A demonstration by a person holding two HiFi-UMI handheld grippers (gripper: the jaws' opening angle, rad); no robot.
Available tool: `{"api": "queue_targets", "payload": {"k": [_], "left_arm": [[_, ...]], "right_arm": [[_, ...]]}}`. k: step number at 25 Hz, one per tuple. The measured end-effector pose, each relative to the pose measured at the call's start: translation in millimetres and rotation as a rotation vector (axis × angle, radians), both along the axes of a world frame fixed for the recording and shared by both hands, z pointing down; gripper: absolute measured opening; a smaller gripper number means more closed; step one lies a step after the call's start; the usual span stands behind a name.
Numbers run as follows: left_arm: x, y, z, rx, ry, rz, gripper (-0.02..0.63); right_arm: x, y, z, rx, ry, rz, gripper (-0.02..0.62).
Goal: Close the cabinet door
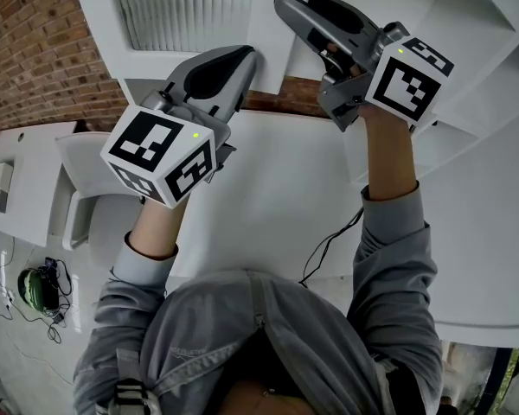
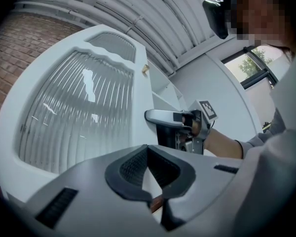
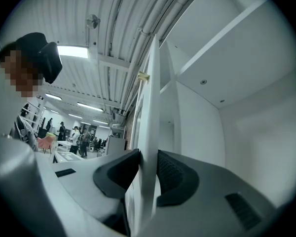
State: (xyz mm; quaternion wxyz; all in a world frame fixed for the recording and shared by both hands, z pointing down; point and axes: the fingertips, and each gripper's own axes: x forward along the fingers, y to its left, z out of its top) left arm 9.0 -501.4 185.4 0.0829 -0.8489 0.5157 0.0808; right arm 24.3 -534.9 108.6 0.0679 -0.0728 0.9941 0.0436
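White cabinet door, head view: open; ribbed glass panel at top left, free stile top centre, cabinet shelves off to the right.
Right gripper, head view: reaches up onto that free stile; it is the nearer tool to the edge.
Left gripper, head view: fingers together, tip close under the glass side of the door; contact not clear. Brick wall behind.
Left jaws, left gripper view: left gripper pads pressed together at the tips, nothing between them.
Door face, left gripper view: cabinet door fills the left with its glass side toward this gripper; right gripper sits at its far edge.
Right jaws, right gripper view: right gripper straddles the door's edge. Left pad is against the face, right pad shows a thin gap, so spread around it, not clamping.
Door axis, right gripper view: cabinet door is seen edge-on, long axis vertical, running up between the jaws; small brass fitting near its top.
Cabinet side, right gripper view: shelves lie right of the door edge.
Next move (my read): door must swing right, toward the shelves. The left pad is the one that would carry the push; the left gripper could back it up on the glass side.
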Motion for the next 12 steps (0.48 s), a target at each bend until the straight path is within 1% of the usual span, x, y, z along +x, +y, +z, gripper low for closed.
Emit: {"api": "queue_targets", "payload": {"k": [6, 12], "left_arm": [[3, -10, 2, -0.007, -0.027, 0.016, 0.005], [4, -20, 7, -0.019, -0.031, 0.023, 0.005]], "right_arm": [[0, -4, 3, -0.010, -0.004, -0.005, 0.118], [2, -7, 3, -0.005, -0.006, 0.008, 0.124]]}}
